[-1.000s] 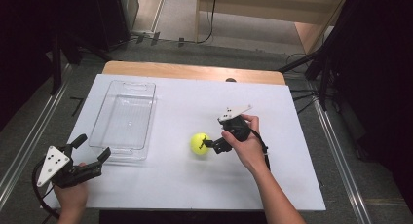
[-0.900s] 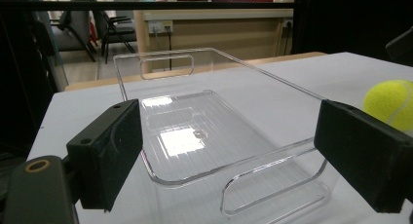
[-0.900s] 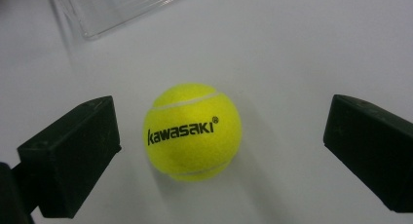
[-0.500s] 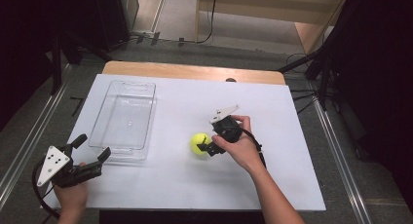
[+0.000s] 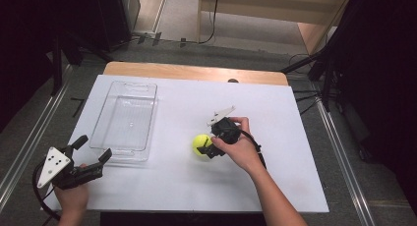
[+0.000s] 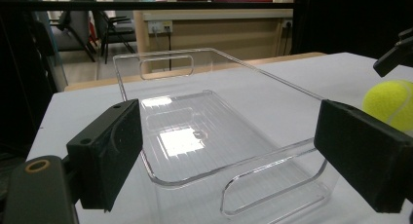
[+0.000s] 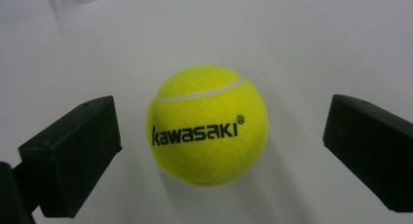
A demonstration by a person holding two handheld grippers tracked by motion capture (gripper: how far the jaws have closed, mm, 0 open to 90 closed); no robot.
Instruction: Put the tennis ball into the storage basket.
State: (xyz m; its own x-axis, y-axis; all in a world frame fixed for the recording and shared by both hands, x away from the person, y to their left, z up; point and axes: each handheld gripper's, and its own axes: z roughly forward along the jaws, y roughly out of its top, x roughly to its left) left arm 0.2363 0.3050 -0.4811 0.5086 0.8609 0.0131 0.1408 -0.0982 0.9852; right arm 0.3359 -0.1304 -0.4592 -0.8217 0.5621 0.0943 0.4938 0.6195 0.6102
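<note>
On the counter [image 5: 295, 137], the bin [image 5: 127, 119] lies at the left of the frame in the high view, and the ball [image 5: 201, 144] sits near the middle, well apart from it to the right. The right gripper [image 5: 212, 146] lies just right of the ball, its jaws spread to either side of it without touching. The left gripper [image 5: 93, 152] sits at the lower left of the frame, just below the bin's near end, its jaws apart.

Fuzzy felt tennis ball [image 7: 207, 125], glossy clear plastic bin [image 5: 126, 119], matt white tabletop [image 5: 275, 108]
</note>
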